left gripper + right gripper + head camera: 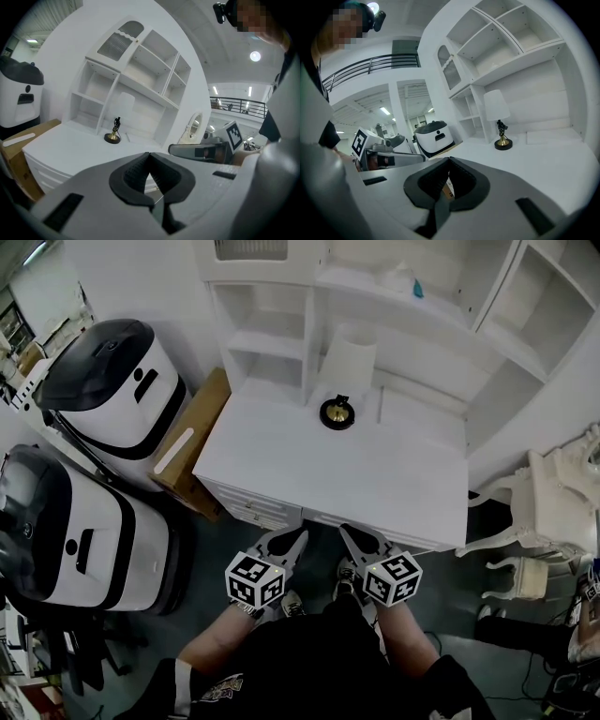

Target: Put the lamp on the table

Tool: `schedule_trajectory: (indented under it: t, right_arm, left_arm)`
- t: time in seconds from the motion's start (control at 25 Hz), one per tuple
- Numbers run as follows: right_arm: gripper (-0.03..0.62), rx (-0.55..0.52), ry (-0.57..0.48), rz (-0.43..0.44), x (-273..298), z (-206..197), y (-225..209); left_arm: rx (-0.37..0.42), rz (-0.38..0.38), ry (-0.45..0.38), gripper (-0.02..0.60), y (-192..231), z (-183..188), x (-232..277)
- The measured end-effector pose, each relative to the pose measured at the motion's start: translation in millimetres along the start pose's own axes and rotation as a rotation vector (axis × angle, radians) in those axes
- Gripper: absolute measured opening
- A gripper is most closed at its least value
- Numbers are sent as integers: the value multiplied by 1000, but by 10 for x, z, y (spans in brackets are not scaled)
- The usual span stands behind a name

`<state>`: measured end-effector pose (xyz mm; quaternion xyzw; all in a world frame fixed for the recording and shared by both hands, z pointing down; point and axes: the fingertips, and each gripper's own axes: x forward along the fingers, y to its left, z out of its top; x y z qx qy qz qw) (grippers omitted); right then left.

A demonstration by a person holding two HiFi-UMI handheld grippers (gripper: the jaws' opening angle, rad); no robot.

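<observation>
You hold left gripper (295,540) and right gripper (349,538) side by side off the near edge of the desk (375,474), jaws pressed together (nothing between them); lamp (345,371) stands upright at its far side.

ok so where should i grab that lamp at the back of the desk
Take the lamp by its thin dark stem, between the white shade and the round base. Come in level from the front of the desk, since the shelf unit closes off the back and left. The shade looks too wide and the base too flat for a pinch.
</observation>
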<state>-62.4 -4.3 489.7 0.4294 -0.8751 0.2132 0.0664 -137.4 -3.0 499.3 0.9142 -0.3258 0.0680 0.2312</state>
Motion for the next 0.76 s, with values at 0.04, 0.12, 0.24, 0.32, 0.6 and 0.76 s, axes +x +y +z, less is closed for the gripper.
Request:
schedule_trajectory:
  t: [0.04,0.12,0.24,0.32,0.6,0.76]
  right_arm:
    - [26,0,0,2,9,-1,7]
    - [26,0,2,3,19,-4,13]
    - [26,-2,4,3,22,-10,18]
    - [26,-2,5,2,16,-15,19]
    - [26,-5,2,-3,-15,-4,18]
    - [26,-8,-1,-3,-30,8,24]
  left_arm:
    - [-2,2,1,6,9,-8,-8]
    - [-5,4,2,6,18,-23,-18]
    - [-6,6,0,6,21,-23,-25]
    - [-6,5,-1,6,15,-23,-25]
    - [-4,-2,-1,6,-12,-23,-21]
    - [-2,-6,0,6,-33,-19,-21]
